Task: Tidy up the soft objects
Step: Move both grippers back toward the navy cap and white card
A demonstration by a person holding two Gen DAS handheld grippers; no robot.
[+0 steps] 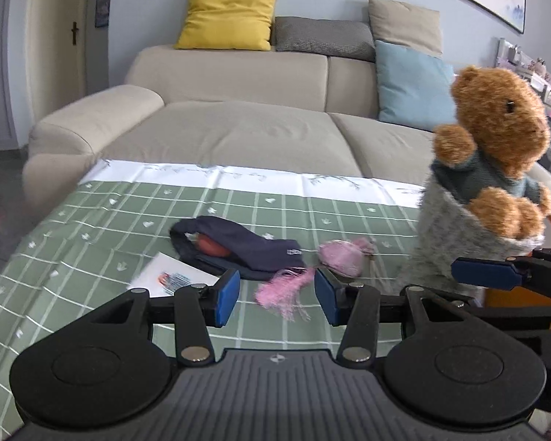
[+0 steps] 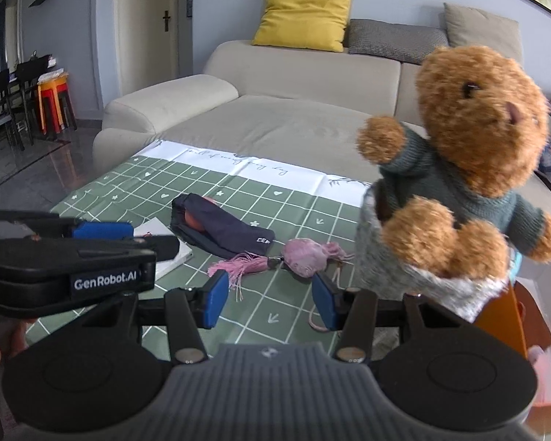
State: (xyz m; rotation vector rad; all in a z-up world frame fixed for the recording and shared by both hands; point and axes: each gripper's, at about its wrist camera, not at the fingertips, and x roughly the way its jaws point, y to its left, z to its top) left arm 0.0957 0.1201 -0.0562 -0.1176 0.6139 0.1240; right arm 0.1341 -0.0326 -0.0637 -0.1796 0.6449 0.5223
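teddy bear (image 2: 474, 169): sits upright in a grey fuzzy pouch (image 2: 393, 257) at the table's right edge | handling: looks light, squashy; pinch the pouch rim or a paw | left gripper (image 1: 277, 294): jaws apart, empty | right gripper (image 2: 270, 296): jaws apart, empty

Bear (image 2: 470, 139) sits in pouch (image 2: 385, 257) at table (image 2: 275, 316) right. Sock (image 2: 224, 231) lies ctr, tassel (image 2: 238, 268) just right of it. Sofa (image 2: 294, 125) behind table.
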